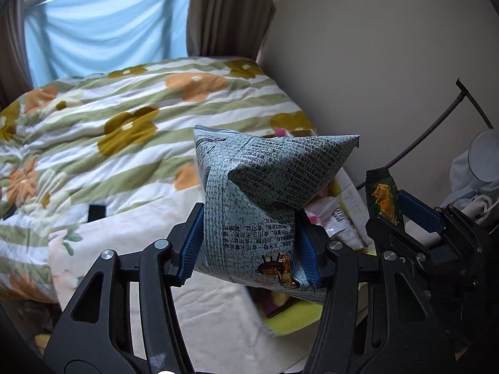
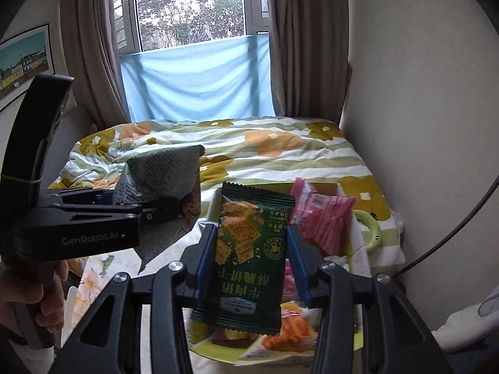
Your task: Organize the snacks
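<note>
We have a packet in each hand, both up in the air over the snack pile. Our left gripper (image 1: pixel 251 246) is clamped on the grey-blue snack bag (image 1: pixel 265 193), pads pressing its lower half, and our right gripper (image 2: pixel 252 265) is pinched narrow on the dark green cracker packet (image 2: pixel 249 258), squeezed across its width. Below us the yellow tray (image 2: pixel 218 350) holds a heap of loose snacks, with the pink packet (image 2: pixel 324 218) at the back near the floral quilt (image 1: pixel 124 124). The risk, as we judge it: the grey-blue bag is puffy and creased, so it could slip or twist out of the pads, and the two grippers ride close enough to knock together. The green packet stands nearly upright, long axis along the fingers, print upside down to us. The grey-blue bag rises from the pads and folds over towards the right.
</note>
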Tool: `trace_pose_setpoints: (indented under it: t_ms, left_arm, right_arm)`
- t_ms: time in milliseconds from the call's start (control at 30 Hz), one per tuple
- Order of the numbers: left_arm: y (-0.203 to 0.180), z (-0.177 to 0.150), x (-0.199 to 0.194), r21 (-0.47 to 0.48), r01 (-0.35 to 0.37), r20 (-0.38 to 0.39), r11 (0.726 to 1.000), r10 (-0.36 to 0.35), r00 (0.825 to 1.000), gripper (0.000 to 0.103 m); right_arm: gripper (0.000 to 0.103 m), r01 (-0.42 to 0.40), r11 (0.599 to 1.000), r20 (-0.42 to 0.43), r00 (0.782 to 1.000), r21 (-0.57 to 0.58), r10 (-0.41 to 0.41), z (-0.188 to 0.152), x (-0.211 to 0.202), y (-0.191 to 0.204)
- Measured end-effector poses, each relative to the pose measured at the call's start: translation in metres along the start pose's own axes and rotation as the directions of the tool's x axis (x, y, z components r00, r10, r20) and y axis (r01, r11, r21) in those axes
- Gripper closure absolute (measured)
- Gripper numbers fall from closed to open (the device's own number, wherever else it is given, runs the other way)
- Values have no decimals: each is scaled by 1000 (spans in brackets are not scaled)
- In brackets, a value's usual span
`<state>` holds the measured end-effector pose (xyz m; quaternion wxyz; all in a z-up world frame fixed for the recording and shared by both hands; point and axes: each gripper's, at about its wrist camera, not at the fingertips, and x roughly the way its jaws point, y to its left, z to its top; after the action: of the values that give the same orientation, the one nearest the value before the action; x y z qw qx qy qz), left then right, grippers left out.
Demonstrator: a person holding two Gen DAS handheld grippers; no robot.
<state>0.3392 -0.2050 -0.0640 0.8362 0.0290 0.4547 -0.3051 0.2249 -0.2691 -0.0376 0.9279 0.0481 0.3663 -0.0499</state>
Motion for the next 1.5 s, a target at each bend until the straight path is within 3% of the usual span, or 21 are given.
trace_pose_setpoints:
  t_ms: [167,333,367,400,433,467,533,667,1067,1100,1167,1200,1233,1500]
  left_arm:
    - [-63,12,45,6,4,-38,1000,-4,999,52]
    - [-99,19,85,-3,-27,-71,1000,27,997,49]
    - [-102,20,90,-3,-51,-67,999,51,996,40]
    - [-105,20,93,-5,-81,-67,997,80,994,16]
    - [-104,19,93,-15,-98,-63,995,97,993,5]
    - [-100,17,91,-32,-98,-48,995,97,994,0]
    - [-92,10,86,-60,-92,-52,994,89,995,0]
    - [-71,-8,69,-75,-146,-55,986,142,988,0]
    - [-11,-53,3,-184,-252,-55,950,246,968,0]
    - [-8,-55,-1,-194,-260,-53,946,255,966,1]
    - [-2,-59,-7,-215,-280,-55,936,274,960,1]
    - [2,-61,-9,-227,-290,-59,930,284,957,0]
    - [5,-65,-11,-237,-293,-60,926,288,956,1]
    - [29,-101,-38,-307,-331,-63,892,328,943,1]
  right_arm:
    - [62,13,1000,-13,1000,6,-12,-6,-4,-59]
    - [62,1,1000,-55,998,18,0,-14,3,-102]
    - [62,-5,1000,-65,998,20,6,-15,5,-108]
    - [62,-9,1000,-72,997,21,11,-16,7,-111]
    - [62,-12,1000,-79,997,20,13,-17,9,-115]
    - [62,-17,1000,-88,996,20,18,-18,12,-119]
    - [62,-31,999,-98,995,28,34,-20,17,-126]
    - [62,-58,998,-118,991,30,61,-22,24,-129]
    - [62,-168,985,-148,976,-45,160,-14,39,-98]
    - [59,-176,983,-153,974,-49,166,-14,43,-95]
    - [37,-177,982,-173,971,-61,164,-16,50,-89]
    - [9,-181,981,-183,969,-64,167,-17,53,-88]
    - [0,-185,981,-188,967,-66,170,-19,55,-87]
    - [0,-185,978,-190,968,-97,165,-33,45,-64]
